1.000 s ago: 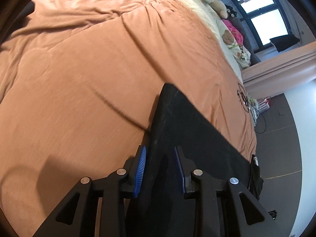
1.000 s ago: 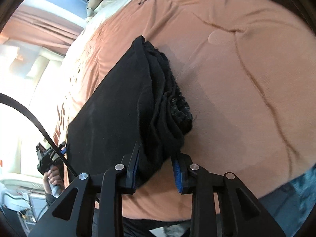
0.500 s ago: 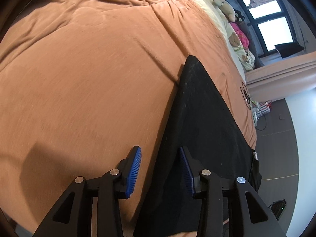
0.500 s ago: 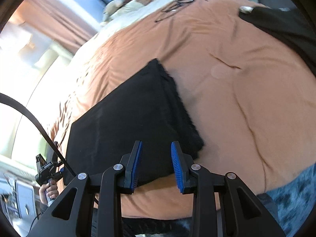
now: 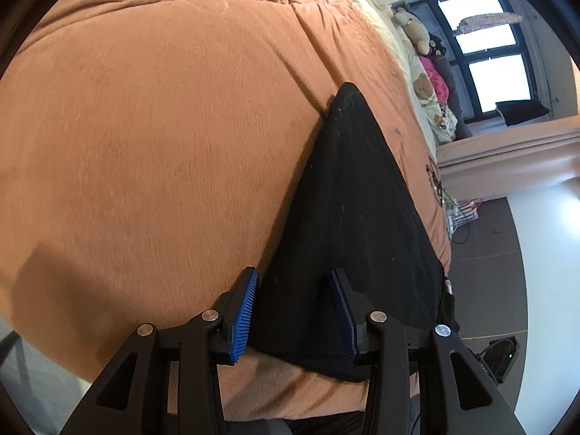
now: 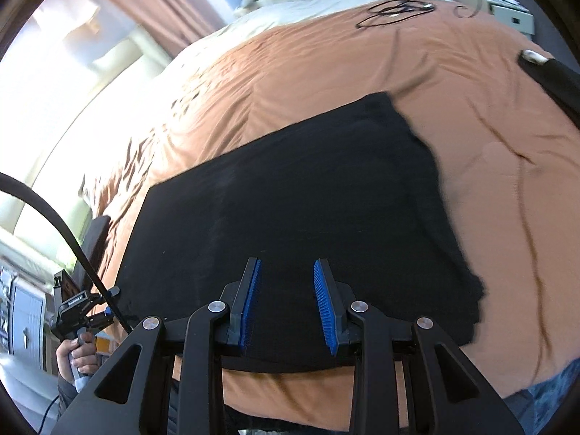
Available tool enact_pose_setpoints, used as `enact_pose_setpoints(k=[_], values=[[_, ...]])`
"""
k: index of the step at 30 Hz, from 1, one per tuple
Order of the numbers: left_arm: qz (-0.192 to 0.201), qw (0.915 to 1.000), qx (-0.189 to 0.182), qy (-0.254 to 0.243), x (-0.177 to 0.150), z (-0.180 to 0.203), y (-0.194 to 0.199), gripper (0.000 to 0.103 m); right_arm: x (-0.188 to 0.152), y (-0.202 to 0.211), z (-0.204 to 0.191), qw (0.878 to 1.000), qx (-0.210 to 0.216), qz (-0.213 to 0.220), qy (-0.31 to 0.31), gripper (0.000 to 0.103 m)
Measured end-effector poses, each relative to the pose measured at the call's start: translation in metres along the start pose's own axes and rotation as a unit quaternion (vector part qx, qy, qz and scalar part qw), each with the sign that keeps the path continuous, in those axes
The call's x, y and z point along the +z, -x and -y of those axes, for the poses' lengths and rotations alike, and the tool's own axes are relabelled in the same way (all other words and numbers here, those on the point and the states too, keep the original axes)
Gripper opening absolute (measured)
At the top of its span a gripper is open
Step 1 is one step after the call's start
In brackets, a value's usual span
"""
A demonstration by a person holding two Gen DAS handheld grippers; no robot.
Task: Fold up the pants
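The black pants lie as a flat folded slab on the orange blanket, filling the centre of the right wrist view and running up the right half of the left wrist view.

The left tongs stand spread above the cloth's near edge, pinching nothing. The right tongs are also parted and empty over the fold.

The likely trouble is that the thick stacked edge at the right of the right wrist view looks ragged, and the soft bedding could let the layers slump or slide apart if a pad drags across them.

In the left wrist view, soft toys sit by a window at upper right. In the right wrist view, a cable lies on the blanket at the top.
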State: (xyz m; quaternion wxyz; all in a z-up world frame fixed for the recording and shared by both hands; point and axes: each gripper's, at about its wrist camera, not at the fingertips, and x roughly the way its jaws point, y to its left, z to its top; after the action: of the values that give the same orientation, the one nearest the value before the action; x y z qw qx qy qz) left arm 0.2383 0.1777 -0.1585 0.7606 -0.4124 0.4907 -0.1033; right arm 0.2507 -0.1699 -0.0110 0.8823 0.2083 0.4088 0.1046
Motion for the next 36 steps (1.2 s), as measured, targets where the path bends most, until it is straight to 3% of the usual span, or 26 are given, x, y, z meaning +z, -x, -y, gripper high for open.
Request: enact_pose_setpoints(k=[5,13,17,21,24,29,36], values=[[0.025,0.9995,-0.015,0.012,-0.009,-0.001,0.001,0.043,0.005,-0.035,-0.026,0.999,0.019,-0.037,0.030,0.028],[0.070,0.9975,0.001,0.001,-0.018,0.003,0.000,0.042,0.013,-0.086,-0.070,0.994,0.011,-0.067,0.090,0.027],[0.076,0.9966,-0.012,0.028,-0.019,-0.006,0.002,0.032,0.015,-0.105,-0.085,0.991,0.005,-0.072,0.110,0.020],[0.085,0.9961,-0.017,0.016,-0.024,-0.002,0.007,0.019,0.021,-0.128,-0.099,0.990,-0.001,-0.076,0.120,0.015],[0.092,0.9953,-0.027,0.015,-0.026,0.000,0.011,0.015,0.024,-0.138,-0.105,0.989,-0.003,-0.076,0.123,0.011],[0.099,0.9941,-0.041,0.014,-0.030,0.001,0.015,0.015,0.009,-0.159,-0.112,0.986,-0.003,-0.113,0.125,0.009],[0.095,0.9944,-0.039,0.025,-0.031,-0.003,0.011,0.017,-0.030,-0.153,-0.122,0.981,0.019,-0.142,0.130,0.009]])
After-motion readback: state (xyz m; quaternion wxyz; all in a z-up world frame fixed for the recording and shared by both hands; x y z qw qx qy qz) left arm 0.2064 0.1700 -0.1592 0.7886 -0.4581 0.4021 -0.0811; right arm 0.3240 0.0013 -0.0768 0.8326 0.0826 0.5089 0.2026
